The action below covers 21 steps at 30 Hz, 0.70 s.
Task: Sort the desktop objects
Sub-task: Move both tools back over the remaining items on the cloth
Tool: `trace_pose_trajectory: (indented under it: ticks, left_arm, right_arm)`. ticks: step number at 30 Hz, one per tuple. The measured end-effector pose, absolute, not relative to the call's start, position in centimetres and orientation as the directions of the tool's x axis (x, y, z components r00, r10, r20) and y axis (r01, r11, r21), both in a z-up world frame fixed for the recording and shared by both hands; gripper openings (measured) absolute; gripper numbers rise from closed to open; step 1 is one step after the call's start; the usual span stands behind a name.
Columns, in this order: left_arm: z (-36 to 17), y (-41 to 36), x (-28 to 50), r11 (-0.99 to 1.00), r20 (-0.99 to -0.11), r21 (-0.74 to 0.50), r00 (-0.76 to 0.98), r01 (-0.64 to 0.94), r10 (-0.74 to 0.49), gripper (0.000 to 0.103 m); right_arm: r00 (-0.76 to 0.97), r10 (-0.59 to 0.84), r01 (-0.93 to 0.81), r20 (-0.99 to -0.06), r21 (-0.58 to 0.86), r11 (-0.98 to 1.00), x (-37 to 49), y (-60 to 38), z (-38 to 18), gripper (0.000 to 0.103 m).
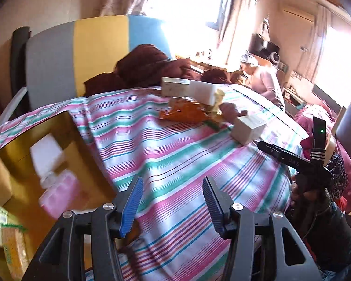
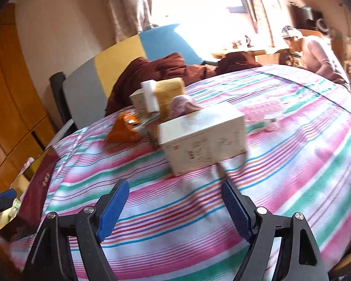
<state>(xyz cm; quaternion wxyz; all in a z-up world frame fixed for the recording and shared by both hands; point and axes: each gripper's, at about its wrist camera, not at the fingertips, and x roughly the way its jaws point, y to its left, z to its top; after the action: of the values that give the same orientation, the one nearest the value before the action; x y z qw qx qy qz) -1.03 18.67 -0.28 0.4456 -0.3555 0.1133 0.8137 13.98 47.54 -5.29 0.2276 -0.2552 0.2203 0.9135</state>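
Over the striped bedspread (image 2: 199, 210) we are holding both tools spread apart, empty. Near the right tool (image 2: 175, 208) a white box (image 2: 203, 140) is lying; the left tool (image 1: 173, 203) is hovering beside a cardboard box (image 1: 58, 159).

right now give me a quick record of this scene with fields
surface: striped cloth
nearest item: white carton, lying ahead of the right claw
pile behind: orange snack bag, white block, yellow packet
bin: cardboard box at the left edge, holding pink items
left claw: open, empty
right claw: open, empty
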Motion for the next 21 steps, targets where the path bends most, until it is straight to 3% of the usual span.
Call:
trace_pose_trajectory:
  ticks: [7, 21]
  left_arm:
    - [-0.5, 30.0, 1.1, -0.377, -0.725, -0.066, -0.215, -0.924, 0.654, 0.059]
    - [-2.6, 43.0, -0.2, -0.101, -0.802, 0.018, -0.075, -0.995, 0.593, 0.06]
  right_arm:
    - [-0.712, 0.416, -0.631, -0.566, 0.257, -0.732, 15.8, 50.3, -6.3, 0.084]
    - [-0.814, 0.342, -0.538, -0.471, 0.385, -0.75, 16.2, 51.1, -7.2, 0.093]
